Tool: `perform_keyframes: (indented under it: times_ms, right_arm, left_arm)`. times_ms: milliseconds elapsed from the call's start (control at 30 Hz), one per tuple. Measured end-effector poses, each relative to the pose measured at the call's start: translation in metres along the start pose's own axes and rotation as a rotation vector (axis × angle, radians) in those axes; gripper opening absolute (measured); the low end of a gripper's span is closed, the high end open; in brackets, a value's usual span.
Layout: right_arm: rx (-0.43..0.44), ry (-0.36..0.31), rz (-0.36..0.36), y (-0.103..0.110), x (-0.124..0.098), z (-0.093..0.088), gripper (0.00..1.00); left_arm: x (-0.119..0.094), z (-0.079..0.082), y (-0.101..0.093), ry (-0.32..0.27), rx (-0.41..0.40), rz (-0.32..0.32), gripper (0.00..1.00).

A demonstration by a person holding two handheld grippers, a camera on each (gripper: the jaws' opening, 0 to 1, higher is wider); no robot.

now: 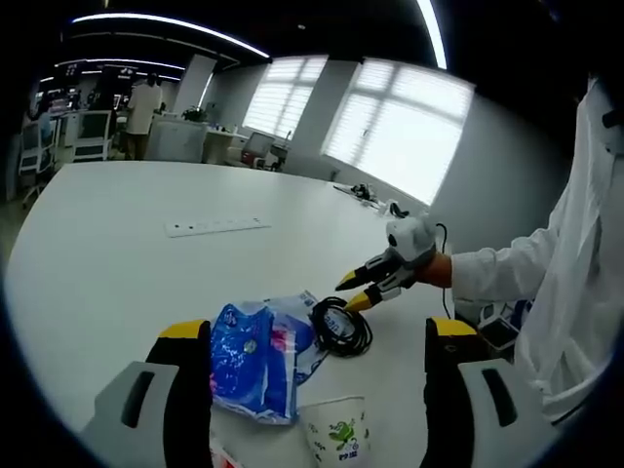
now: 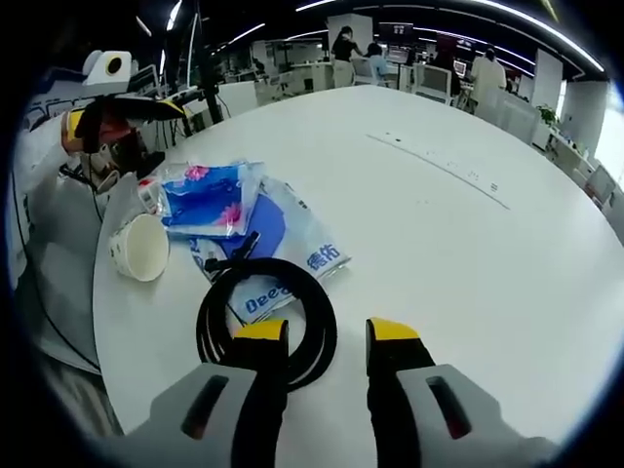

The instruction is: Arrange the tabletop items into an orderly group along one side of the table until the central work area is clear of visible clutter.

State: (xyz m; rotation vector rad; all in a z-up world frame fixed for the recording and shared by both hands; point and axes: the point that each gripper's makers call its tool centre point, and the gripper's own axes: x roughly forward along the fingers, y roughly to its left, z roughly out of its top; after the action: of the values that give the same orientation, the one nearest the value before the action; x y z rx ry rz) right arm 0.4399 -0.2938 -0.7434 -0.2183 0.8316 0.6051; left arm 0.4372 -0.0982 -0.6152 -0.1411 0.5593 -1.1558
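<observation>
Left gripper view, near to far: the left gripper (image 1: 317, 336) had its two grey jaws with yellow tips spread wide, holding nothing. Between them sat a white paper cup (image 1: 336, 432) with a green print, upright, mouth open. Just beyond it lay a crinkled blue-and-white plastic pack (image 1: 255, 357), glossy and soft, touching or nearly touching the cup. A black cable (image 1: 341, 327), wound in a loose round coil, lay against the pack's right edge. The right gripper (image 1: 353, 292) came in from the right, held by a white-gloved hand (image 1: 414, 239) on a white sleeve; its yellow-tipped jaws were at the coil, a narrow gap between them. Whether they touched the cable could not be told from there. Further out, a flat white power strip (image 1: 216, 226) lay alone on the smooth white table (image 1: 117, 263).

Right gripper view: the jaws stood apart, with the coil's near arc just ahead of the left jaw and partly under it, not pinched. The cable overlapped a flat blue-and-white bag (image 2: 292, 255) with printed lettering. The pack (image 2: 200, 200) and the cup (image 2: 139, 248), seen tipped toward the camera, were just behind. All sat clustered near the table edge by the person; the strip (image 2: 439, 168) was well apart, across the table.
</observation>
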Motion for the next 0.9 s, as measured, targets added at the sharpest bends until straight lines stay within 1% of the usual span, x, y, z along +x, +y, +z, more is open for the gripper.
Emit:
perform_keyframes:
  times_ms: [167,267,400,700,900]
  right_arm:
    - [-0.022,0.032,-0.004,-0.001,0.006,-0.004,0.27]
    - [-0.015,0.036,0.01,0.002,0.008,-0.004,0.27]
    - [-0.022,0.057,0.005,0.001,0.013,-0.007,0.25]
    - [-0.013,0.069,0.003,0.001,0.018,-0.008,0.2]
    - [-0.006,0.077,0.004,0.004,0.02,-0.008,0.13]
  left_arm:
    - [0.001,0.001,-0.001,-0.004,-0.001,-0.007,0.92]
    - [0.001,0.0,0.0,-0.002,-0.002,-0.006,0.92]
    - [0.002,-0.002,0.0,0.004,-0.001,-0.009,0.92]
    - [0.002,-0.004,0.001,0.005,-0.007,-0.013,0.92]
    - [0.001,-0.004,0.001,0.001,-0.011,-0.012,0.91]
